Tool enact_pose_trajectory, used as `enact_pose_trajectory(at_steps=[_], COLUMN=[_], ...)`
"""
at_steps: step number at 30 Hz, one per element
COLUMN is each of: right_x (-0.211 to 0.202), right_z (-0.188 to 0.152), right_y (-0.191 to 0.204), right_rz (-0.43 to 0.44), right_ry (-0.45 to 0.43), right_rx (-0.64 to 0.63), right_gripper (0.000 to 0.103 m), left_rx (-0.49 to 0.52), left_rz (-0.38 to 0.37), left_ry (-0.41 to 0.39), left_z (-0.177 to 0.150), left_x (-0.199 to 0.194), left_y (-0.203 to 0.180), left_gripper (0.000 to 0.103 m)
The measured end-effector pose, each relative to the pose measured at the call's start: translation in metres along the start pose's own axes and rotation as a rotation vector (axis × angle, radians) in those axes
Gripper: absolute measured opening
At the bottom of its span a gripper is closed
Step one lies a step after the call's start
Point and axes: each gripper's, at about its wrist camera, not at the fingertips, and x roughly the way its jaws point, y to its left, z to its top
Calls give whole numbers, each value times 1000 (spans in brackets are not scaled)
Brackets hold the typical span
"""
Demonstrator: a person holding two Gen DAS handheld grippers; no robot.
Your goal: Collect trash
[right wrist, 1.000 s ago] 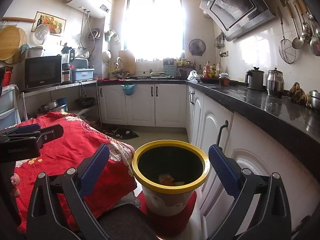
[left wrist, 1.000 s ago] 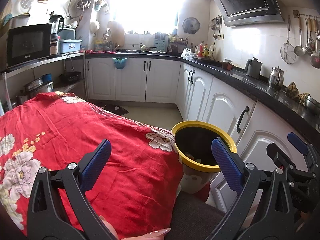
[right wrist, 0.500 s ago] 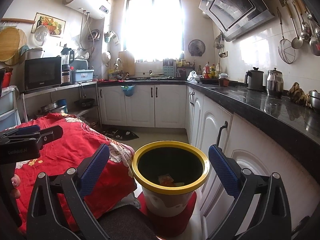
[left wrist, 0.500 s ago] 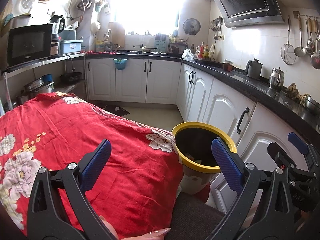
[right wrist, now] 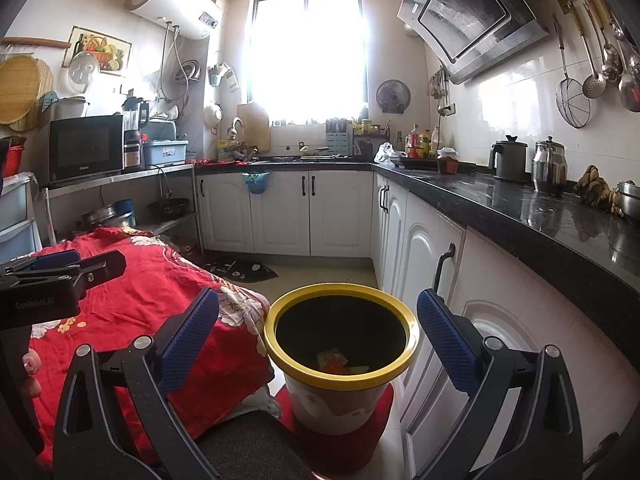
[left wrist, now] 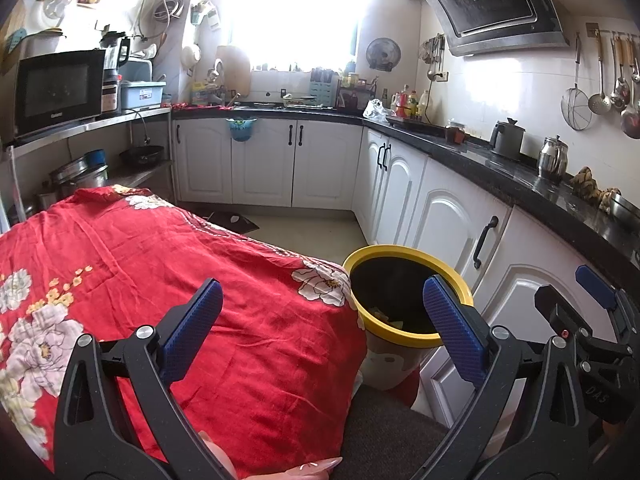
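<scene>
Both grippers, left (left wrist: 320,316) and right (right wrist: 318,332), are spread and empty; keep yours over the bin (right wrist: 341,330) (scraps inside), then scan the tablecloth (left wrist: 160,280).

A home kitchen

White cupboard doors (right wrist: 280,212) are standing under a shiny black stone counter (right wrist: 520,208). A black microwave oven (right wrist: 86,148) is sitting on a shelf, and long metal spoons (right wrist: 600,40) are hanging on the wall.
</scene>
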Motion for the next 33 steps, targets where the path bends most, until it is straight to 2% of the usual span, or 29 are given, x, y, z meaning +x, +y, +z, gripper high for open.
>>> enact_pose_trajectory(at_steps=[20, 23, 25, 27, 28, 29, 30, 32, 33], right_x=[0, 4, 12, 24, 30, 39, 45, 54, 59], right_z=[4, 7, 10, 14, 16, 18, 19, 17, 13], right_y=[1, 4, 15, 41, 59, 89, 115, 174, 217], right_rz=[10, 33, 72, 161, 220, 315, 390, 560, 675], right_ry=[-4, -1, 17, 39, 51, 72, 95, 158, 230], right_rx=[-7, -7, -25, -55, -74, -115, -147, -206, -243], right_gripper=[97, 97, 97, 97, 97, 97, 97, 97, 97], left_rx=[16, -6, -59, -128, -167, -186, -214, -303, -344], left_rz=[-2, -9, 3, 59, 122, 170, 248, 490, 572], left_ry=[8, 41, 84, 130, 140, 141, 139, 137, 140], left_z=[4, 3, 1, -4, -7, -10, -15, -33, -42], left_x=[0, -3, -7, -16, -26, -34, -45, -79, -92], left_y=[-1, 8, 29, 64, 89, 107, 132, 199, 223], left_gripper=[92, 92, 92, 92, 92, 92, 92, 92, 92])
